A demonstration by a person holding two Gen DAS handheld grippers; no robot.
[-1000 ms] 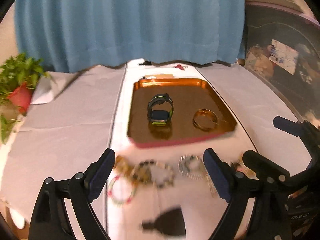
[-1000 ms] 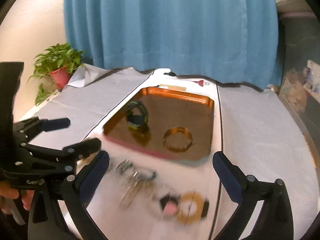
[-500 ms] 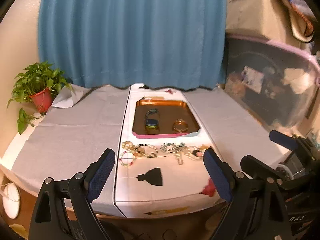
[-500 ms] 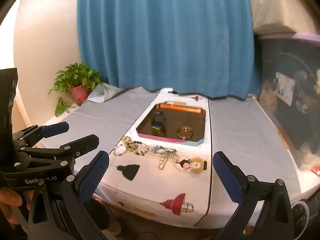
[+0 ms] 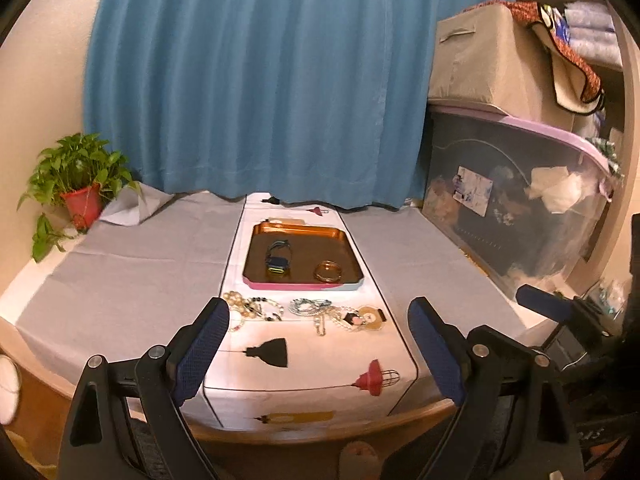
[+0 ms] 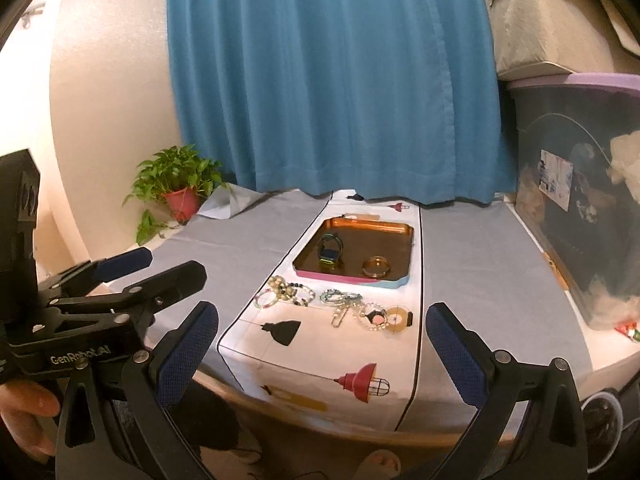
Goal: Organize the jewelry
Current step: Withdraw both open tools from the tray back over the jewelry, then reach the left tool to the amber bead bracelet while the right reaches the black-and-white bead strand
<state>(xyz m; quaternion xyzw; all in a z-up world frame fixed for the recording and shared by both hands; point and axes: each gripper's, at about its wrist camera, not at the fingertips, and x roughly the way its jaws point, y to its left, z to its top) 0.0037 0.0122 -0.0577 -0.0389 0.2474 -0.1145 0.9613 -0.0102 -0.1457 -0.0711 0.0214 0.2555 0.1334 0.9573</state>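
- The left gripper [image 5: 316,344] is wide open and holds nothing; the right gripper [image 6: 320,350] is also spread wide and empty. Both are off the near edge of the table [image 5: 132,264].
- Ahead of both tools, a copper tray [image 5: 256,258] sits on the white runner [image 5: 320,364]. In it a smartwatch [image 5: 279,258] stands on its edge, and a gold bangle [image 5: 329,271] lies apart to its right.
- Between the tray and the grippers a row of loose jewelry lies on the runner: bead bracelets [image 5: 256,309], a tangle of rings and chains [image 5: 310,306], and a round gold piece [image 5: 370,317].
- The right wrist view alone shows the left gripper's body at its left with bare fingers [image 6: 24,404] under it.
- The left wrist view alone shows the right gripper's blue tip [image 5: 542,307] at the far right, and a stack of fabrics [image 5: 576,40] above the storage bin [image 5: 520,200].
- A potted plant [image 5: 80,184] stands far left in both views.
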